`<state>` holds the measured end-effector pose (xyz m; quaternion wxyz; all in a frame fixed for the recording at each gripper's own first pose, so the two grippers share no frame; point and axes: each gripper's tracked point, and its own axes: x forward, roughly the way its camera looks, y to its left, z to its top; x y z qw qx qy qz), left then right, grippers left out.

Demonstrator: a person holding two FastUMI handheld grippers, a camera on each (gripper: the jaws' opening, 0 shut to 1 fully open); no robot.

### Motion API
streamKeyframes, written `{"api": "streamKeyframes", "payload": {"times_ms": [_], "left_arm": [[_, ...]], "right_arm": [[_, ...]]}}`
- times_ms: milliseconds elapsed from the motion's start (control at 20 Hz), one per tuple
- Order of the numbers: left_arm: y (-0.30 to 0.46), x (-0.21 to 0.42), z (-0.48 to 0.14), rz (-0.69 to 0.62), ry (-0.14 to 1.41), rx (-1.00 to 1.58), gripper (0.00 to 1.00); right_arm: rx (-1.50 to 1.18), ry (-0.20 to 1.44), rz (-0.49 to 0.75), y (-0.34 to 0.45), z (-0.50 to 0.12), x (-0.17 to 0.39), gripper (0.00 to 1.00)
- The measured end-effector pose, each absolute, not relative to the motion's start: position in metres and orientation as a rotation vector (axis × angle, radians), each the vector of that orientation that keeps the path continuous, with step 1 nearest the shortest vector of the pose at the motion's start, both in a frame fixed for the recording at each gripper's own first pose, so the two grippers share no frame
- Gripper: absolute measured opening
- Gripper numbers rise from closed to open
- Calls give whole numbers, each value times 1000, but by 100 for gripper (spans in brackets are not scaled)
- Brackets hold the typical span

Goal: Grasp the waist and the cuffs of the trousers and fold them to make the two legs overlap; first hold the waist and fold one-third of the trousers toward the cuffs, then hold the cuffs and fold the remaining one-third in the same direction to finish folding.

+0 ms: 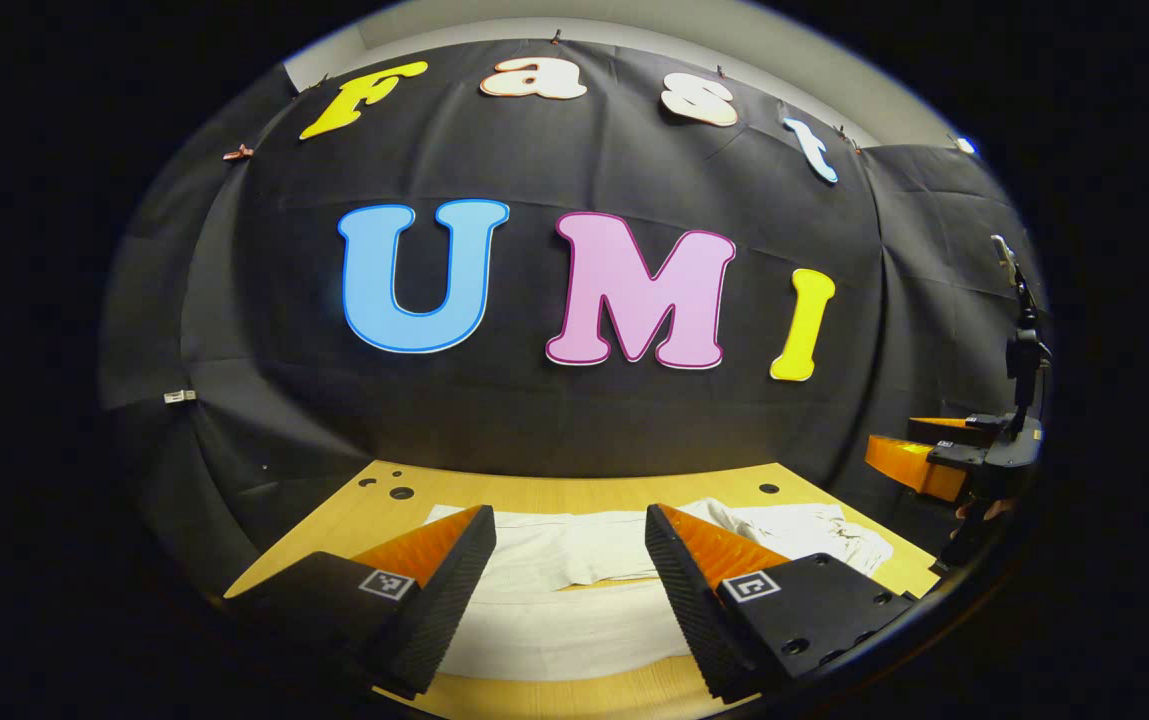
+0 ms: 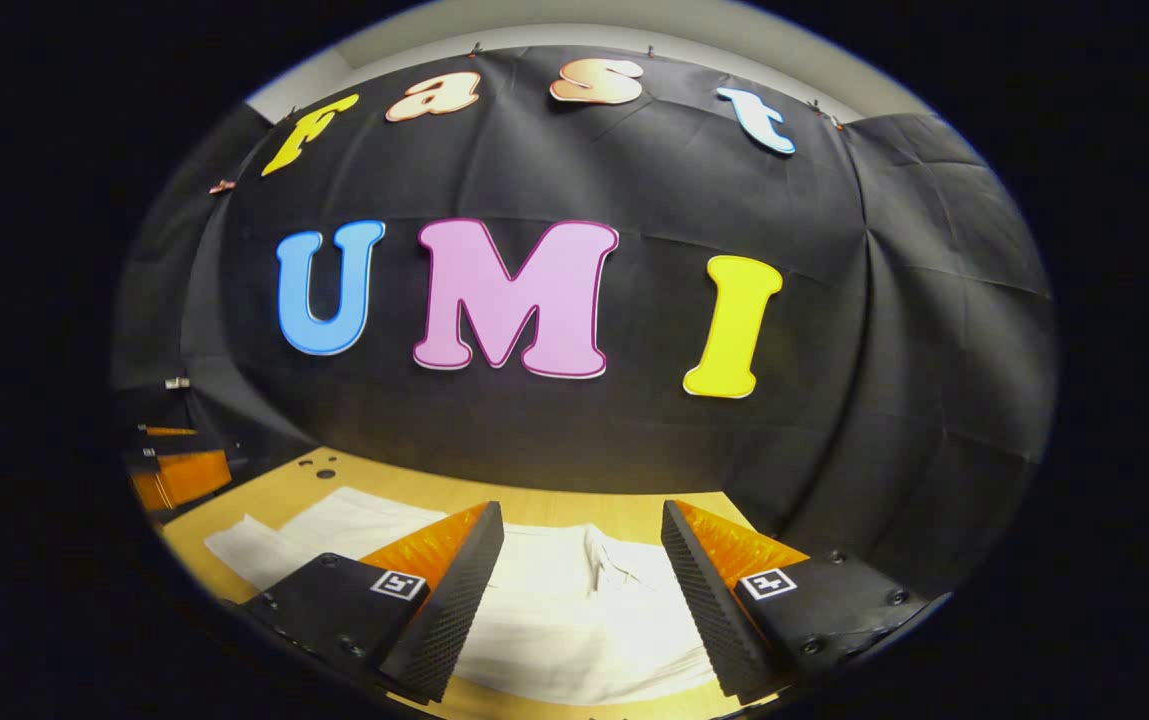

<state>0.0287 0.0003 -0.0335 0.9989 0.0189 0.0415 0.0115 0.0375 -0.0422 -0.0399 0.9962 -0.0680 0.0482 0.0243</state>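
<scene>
White trousers lie flat across the wooden table, their crumpled waist end off to the right in the left gripper view. My left gripper hovers above the leg part, open, nothing between its fingers. In the right gripper view the trousers spread below, with the waist and fly between the fingers and the legs running left. My right gripper is open above the waist. The right gripper also shows at the far right in the left gripper view; the left gripper shows at the far left in the right gripper view.
Round holes mark the table's back left corner. Black cloth wall stands right behind the table. A dark stand rises at the right edge in the left gripper view.
</scene>
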Motion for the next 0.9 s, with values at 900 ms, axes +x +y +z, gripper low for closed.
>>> {"api": "streamKeyframes", "payload": {"times_ms": [900], "left_arm": [[15,31,-87,201,208,-40,96]], "right_arm": [[-844,331,267,-214,-165,47,98]]}}
